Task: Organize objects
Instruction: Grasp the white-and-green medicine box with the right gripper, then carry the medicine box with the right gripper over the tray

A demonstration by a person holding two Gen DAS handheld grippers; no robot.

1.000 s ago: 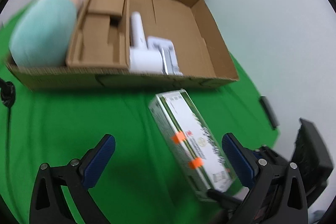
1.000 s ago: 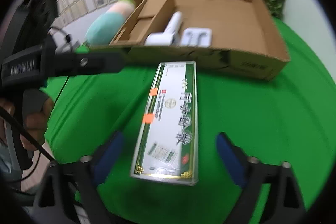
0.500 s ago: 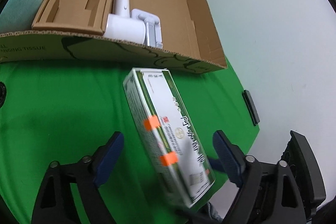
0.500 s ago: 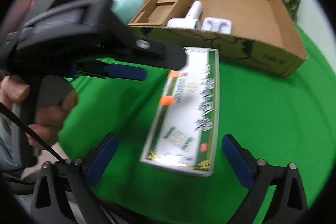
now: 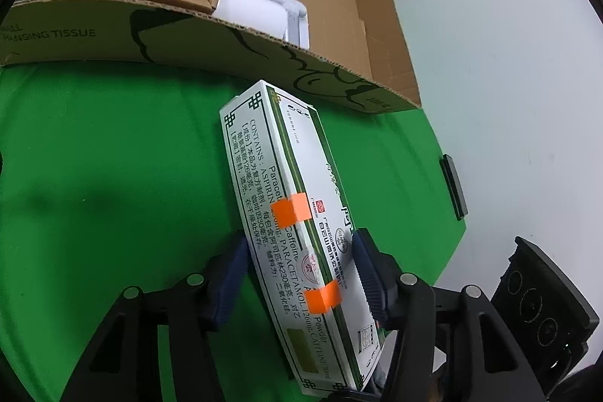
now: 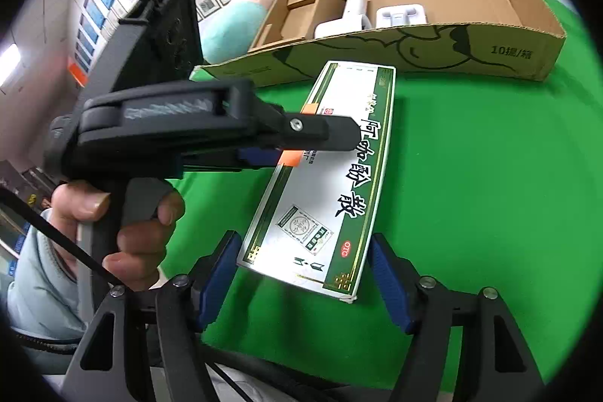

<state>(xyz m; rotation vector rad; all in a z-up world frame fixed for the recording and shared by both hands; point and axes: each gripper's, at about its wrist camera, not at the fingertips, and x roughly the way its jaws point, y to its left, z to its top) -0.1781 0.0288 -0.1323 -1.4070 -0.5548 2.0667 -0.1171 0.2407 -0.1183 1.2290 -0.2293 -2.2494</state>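
A long white and green medicine box [image 5: 301,236] with orange tape tabs lies on the green cloth in front of a cardboard box [image 5: 233,51]. My left gripper [image 5: 297,274] is shut on the medicine box across its width, near its near half. In the right wrist view the medicine box [image 6: 331,176] shows with the left gripper's body [image 6: 181,127] clamped on its left side. My right gripper [image 6: 305,274] is open, its blue pads either side of the box's near end, not touching it.
The cardboard box [image 6: 433,44] holds a cardboard insert [image 6: 301,6] and white plastic parts [image 6: 350,10]. A teal and pink soft object [image 6: 233,25] sits left of it. A dark flat object [image 5: 454,187] lies at the cloth's right edge. Plants stand behind.
My left gripper moved forward over the medicine box and closed on it. My right gripper stayed open near the box's near end.
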